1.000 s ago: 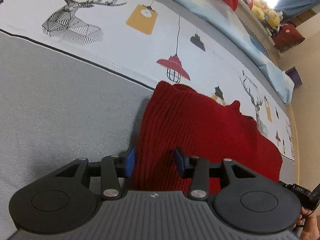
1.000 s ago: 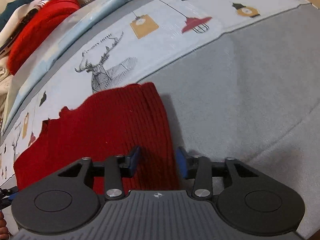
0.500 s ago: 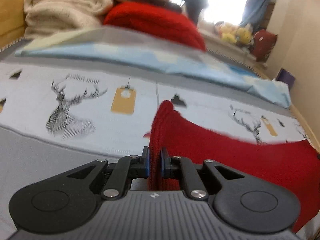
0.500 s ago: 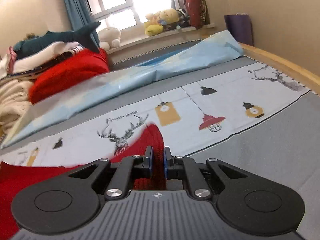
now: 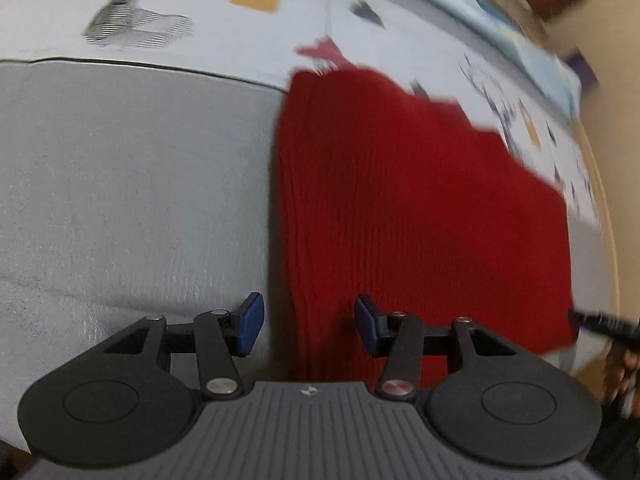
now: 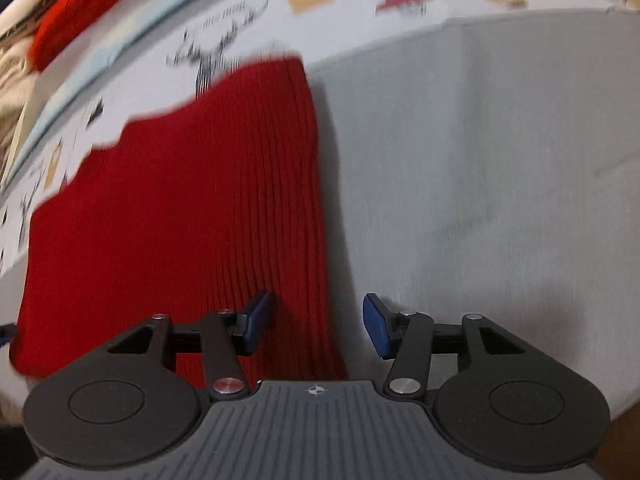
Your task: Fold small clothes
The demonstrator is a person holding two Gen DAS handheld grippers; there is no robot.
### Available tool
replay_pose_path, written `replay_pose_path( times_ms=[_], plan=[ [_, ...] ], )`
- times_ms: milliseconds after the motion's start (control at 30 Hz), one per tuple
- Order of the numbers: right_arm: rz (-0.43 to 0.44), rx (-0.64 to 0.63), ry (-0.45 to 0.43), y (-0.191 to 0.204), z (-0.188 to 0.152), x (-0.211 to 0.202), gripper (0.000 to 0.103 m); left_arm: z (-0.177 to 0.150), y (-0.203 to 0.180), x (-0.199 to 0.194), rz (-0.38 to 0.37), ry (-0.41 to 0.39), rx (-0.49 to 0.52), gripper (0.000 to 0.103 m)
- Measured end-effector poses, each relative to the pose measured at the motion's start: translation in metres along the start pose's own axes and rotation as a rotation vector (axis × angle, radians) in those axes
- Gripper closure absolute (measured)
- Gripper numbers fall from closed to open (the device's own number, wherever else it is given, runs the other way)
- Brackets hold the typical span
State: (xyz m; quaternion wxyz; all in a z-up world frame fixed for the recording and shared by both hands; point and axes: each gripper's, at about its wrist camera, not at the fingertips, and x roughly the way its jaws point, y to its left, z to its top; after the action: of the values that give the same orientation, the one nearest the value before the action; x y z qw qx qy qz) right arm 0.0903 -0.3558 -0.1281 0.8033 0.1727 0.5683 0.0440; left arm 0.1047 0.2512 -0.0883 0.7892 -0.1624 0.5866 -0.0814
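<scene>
Sweater [image 5: 420, 208] is lying flat on the grey bed cover [image 5: 132, 184], its far edge reaching onto the printed sheet [image 5: 200, 8] with the deer and lamp pattern. I'm seeing both grippers pointing steeply down at its near edge, one at each corner. Left gripper [image 5: 306, 322] is opening: the jaws are standing about half apart, the sweater's left edge running between them, pads not pressing on it, nothing held. Its left pad [image 5: 250, 322] is hanging over bare grey cover, the right one [image 5: 366, 326] over red knit. Right gripper [image 6: 318, 326] is opening too, about half apart, straddling the sweater's right edge; its left pad [image 6: 256, 322] is over the knit, its right pad [image 6: 376, 326] over the cover, no grip. Both views are motion-blurred. In the right wrist view another red garment [image 6: 80, 4] is sitting on a pile at far left, well apart from the sweater.
</scene>
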Motion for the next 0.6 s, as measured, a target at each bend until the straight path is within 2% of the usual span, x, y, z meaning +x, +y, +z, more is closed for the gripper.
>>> replay_pose_path(
  times_ms=[100, 133, 167, 200, 233, 300, 400, 467, 500, 567, 600],
  plan=[
    [0.013, -0.047, 0.038, 0.001, -0.015, -0.002, 0.051, -0.009, -0.015, 0.003, -0.021, 0.038, 0.089, 0.049],
    [0.013, -0.072, 0.04, 0.004, -0.019, -0.003, 0.055, -0.013, -0.019, 0.004, -0.014, 0.047, 0.121, 0.049],
    [0.012, -0.094, 0.033, 0.008, -0.019, -0.005, 0.065, -0.015, -0.024, 0.004, 0.006, 0.046, 0.15, 0.054],
    [0.027, -0.113, 0.023, 0.011, -0.019, -0.007, 0.09, -0.017, -0.028, 0.005, 0.038, 0.039, 0.17, 0.076],
    [0.039, -0.122, 0.0, 0.014, -0.017, -0.011, 0.091, -0.016, -0.029, 0.005, 0.066, 0.028, 0.177, 0.09],
    [0.043, -0.095, -0.107, 0.014, -0.01, -0.026, 0.092, -0.013, -0.028, -0.006, 0.059, -0.032, 0.156, 0.09],
    [0.091, 0.02, -0.272, 0.0, 0.002, -0.051, 0.092, -0.011, -0.03, -0.029, 0.014, -0.156, 0.134, 0.09],
    [0.073, -0.001, -0.309, 0.003, 0.003, -0.057, 0.092, -0.014, -0.03, -0.03, 0.028, -0.143, 0.13, 0.09],
    [0.049, -0.01, -0.269, 0.003, 0.002, -0.051, 0.092, -0.016, -0.029, -0.025, 0.04, -0.104, 0.134, 0.089],
    [-0.028, 0.009, -0.107, -0.004, -0.002, -0.026, 0.092, -0.025, -0.031, -0.008, 0.062, 0.001, 0.167, 0.089],
    [-0.058, 0.007, -0.037, -0.007, -0.006, -0.015, 0.091, -0.028, -0.032, -0.003, 0.09, 0.028, 0.191, 0.087]
  ],
)
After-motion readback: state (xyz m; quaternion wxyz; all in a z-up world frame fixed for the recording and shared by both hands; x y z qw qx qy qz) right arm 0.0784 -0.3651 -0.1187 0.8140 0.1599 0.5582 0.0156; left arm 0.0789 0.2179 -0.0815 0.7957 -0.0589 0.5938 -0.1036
